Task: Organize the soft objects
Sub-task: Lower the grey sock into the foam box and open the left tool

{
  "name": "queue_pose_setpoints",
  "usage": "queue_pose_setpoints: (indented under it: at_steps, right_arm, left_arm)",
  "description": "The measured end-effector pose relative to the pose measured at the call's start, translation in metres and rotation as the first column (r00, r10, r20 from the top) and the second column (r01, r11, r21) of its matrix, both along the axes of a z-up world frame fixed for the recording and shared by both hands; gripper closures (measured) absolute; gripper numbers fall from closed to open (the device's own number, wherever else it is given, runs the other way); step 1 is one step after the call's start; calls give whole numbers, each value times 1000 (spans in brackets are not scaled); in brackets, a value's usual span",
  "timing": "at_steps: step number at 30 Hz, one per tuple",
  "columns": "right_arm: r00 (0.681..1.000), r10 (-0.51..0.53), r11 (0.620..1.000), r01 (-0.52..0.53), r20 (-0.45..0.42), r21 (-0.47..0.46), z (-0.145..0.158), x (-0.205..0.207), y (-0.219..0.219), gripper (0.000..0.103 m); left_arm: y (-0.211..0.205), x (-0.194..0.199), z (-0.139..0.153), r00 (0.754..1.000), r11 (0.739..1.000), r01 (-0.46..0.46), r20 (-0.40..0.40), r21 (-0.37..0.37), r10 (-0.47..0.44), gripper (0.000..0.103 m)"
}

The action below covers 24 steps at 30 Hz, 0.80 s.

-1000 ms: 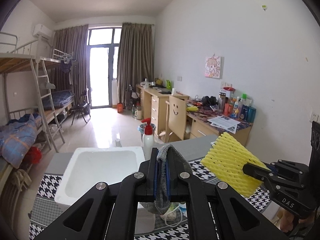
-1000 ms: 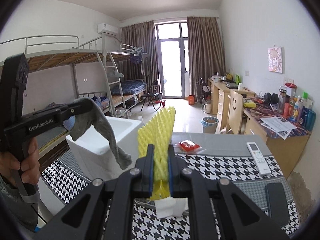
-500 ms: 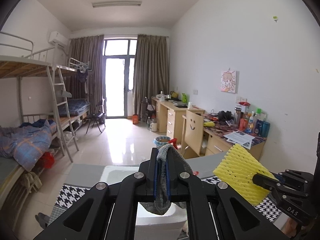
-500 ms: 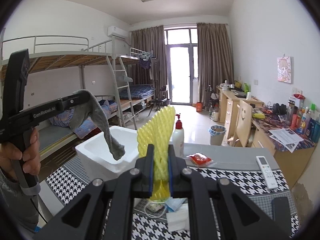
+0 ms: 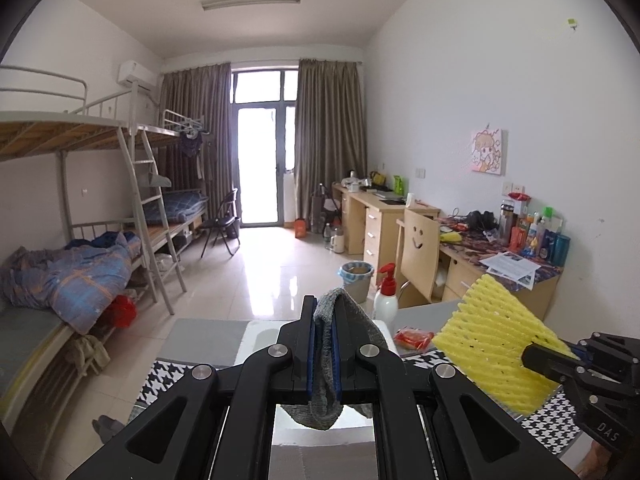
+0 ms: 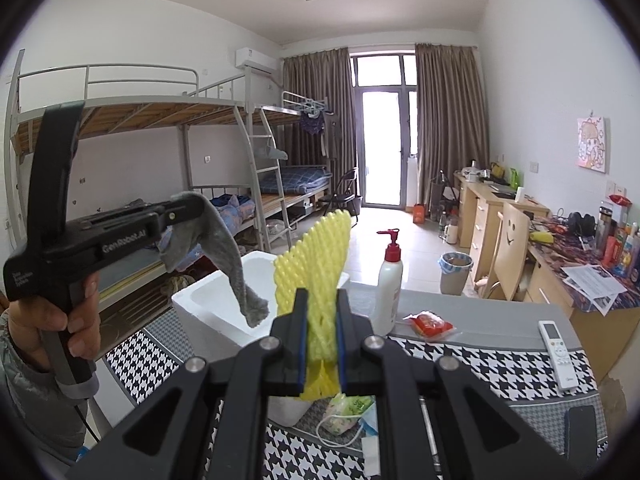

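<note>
The left gripper (image 5: 324,344) pinches a grey sock (image 6: 228,256) between its fingers, the sock dangling over the white foam box (image 6: 212,308) on the worktop (image 6: 480,356). Beside it, the right gripper (image 6: 322,340) clamps a yellow foam net (image 6: 316,264) upright above the worktop.

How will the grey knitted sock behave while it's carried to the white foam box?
The grey knitted sock is probably floppy: it droops from the left gripper over the white foam box. Likely light, and its dangling toe may swing or snag.
</note>
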State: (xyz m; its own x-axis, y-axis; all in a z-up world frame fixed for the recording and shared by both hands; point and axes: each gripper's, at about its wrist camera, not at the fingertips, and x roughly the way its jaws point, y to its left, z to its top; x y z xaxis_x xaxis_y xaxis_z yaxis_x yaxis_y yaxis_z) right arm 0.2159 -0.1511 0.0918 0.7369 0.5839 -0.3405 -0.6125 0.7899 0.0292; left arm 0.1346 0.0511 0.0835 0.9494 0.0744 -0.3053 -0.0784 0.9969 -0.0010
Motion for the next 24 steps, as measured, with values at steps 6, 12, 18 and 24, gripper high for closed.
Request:
queue_pose_setpoints:
  at_steps: [6, 12, 18, 24]
  right_arm:
    - [1000, -3, 1000, 3, -14, -2, -3, 3, 3, 89]
    - [1000, -8, 1000, 7, -19, -14, -4, 4, 9, 89]
    - [1000, -15, 1000, 14, -25, -21, -7, 6, 13, 89]
    - [999, -18, 999, 17, -36, -32, -10, 11, 20, 89]
  left_arm:
    - [0, 4, -5, 1000, 1000, -10, -20, 8, 10, 96]
    - [7, 15, -14, 998, 1000, -9, -62, -5, 9, 96]
    - [11, 25, -24, 995, 1000, -2, -102, -6, 1, 96]
    - [14, 33, -34, 989, 1000, 12, -145, -7, -13, 76]
